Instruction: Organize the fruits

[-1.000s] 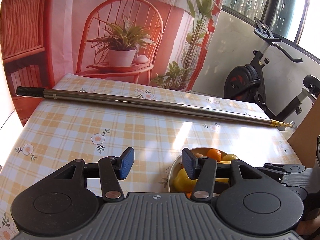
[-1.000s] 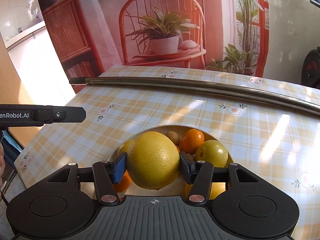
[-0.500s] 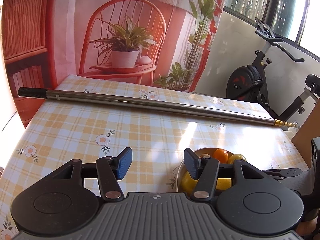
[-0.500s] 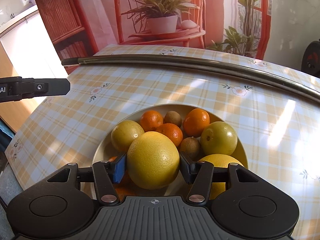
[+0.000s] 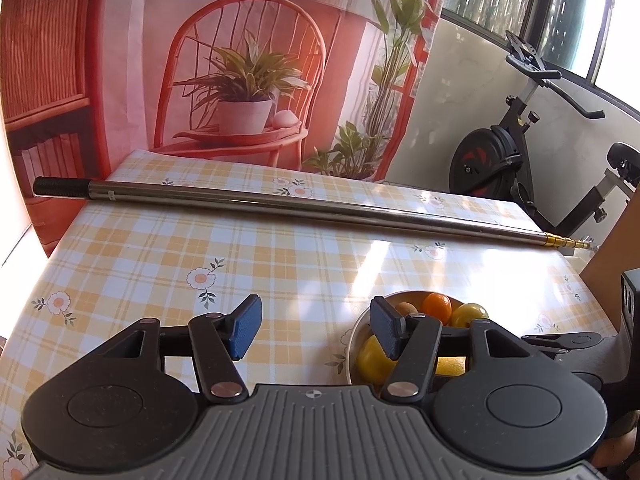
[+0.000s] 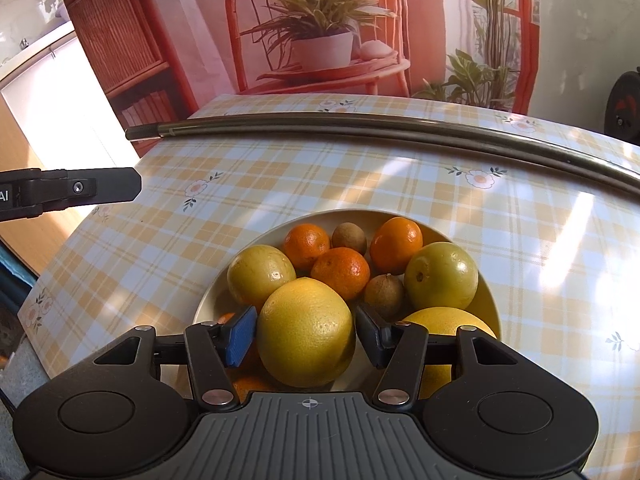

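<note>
Two hand-held grippers are mine here, and I take the scene from the biggest thing down. Broadest is the desk point(image 6: 540, 264) under its yellow checked cloth, filling the middle of both views, with a long metal pole point(image 5: 280, 206) lying across its far side. Next comes the pale bowl point(image 6: 490, 300) in the lower centre of the right wrist view, crowded with citrus and a few small brown fruits. Largest of the fruits is the yellow grapefruit point(image 6: 306, 332), low in the frame over the near side of the bowl, and my right hand-held gripper point(image 6: 306, 334) has its pads pressed on either flank of it, closed about its widest girth. I judge it heavy for its size, firm but with a waxy, slippery rind, so the hold belongs squarely across the equator, where it now sits; a grip nearer either end could let it squirt out. Whether it rests on the fruit beneath I cannot tell. Smallest in this business, my left hand-held gripper point(image 5: 316, 332) hangs wide open and empty above the cloth, at the bottom of its own view, the bowl just behind its right finger.
</note>
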Motion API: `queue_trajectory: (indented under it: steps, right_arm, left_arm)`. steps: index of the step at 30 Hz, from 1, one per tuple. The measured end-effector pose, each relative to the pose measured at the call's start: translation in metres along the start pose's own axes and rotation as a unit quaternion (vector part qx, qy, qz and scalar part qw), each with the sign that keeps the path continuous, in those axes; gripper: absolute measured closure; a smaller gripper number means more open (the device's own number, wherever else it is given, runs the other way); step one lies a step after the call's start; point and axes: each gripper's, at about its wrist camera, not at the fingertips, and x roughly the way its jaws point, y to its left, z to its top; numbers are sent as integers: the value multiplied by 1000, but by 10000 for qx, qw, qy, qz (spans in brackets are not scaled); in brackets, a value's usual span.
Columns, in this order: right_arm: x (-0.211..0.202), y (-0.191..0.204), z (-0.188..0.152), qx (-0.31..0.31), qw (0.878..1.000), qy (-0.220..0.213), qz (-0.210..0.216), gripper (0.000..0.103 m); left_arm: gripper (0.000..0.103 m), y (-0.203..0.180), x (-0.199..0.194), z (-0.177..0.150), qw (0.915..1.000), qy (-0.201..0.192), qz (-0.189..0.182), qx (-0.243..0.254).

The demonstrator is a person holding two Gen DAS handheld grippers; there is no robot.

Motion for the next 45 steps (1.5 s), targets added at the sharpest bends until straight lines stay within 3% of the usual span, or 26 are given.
queue_trajectory:
  steps: [10, 16, 18, 21, 29, 34, 38, 45]
  right_arm:
    - [-19, -8, 1, 192, 9995, -270, -10, 50]
    - [-57, -14, 12, 228, 9965, -762, -276, 27]
    - [-72, -18, 17, 268, 9945, -956, -335, 11]
    - [-102, -23, 24, 303, 9899, -1307, -465, 0]
    - [-181, -25, 42, 227, 9761, -2001, -820, 0]
    - [-227, -15, 48, 165, 9665, -2362, -994, 0]
    - [-250, -7, 49, 193, 9624, -2437, -1188, 0]
    - [-273, -2, 44, 354, 9596, -2534, -1171, 0]
  left_arm:
    - [33, -8, -7, 6, 9999, -72, 22, 133]
    - [16, -18, -32, 23, 9988, -412, 44, 257]
    - [14, -23, -44, 29, 9981, -535, -24, 288]
    - [5, -33, -60, 37, 9966, -699, -79, 421]
    - [0, -70, -114, 53, 9869, -1308, 19, 943]
    - [0, -81, -139, 63, 9846, -1508, -117, 881]
    - [0, -86, -154, 63, 9826, -1639, -204, 855]
    - [0, -96, -167, 64, 9761, -1897, -14, 1063]
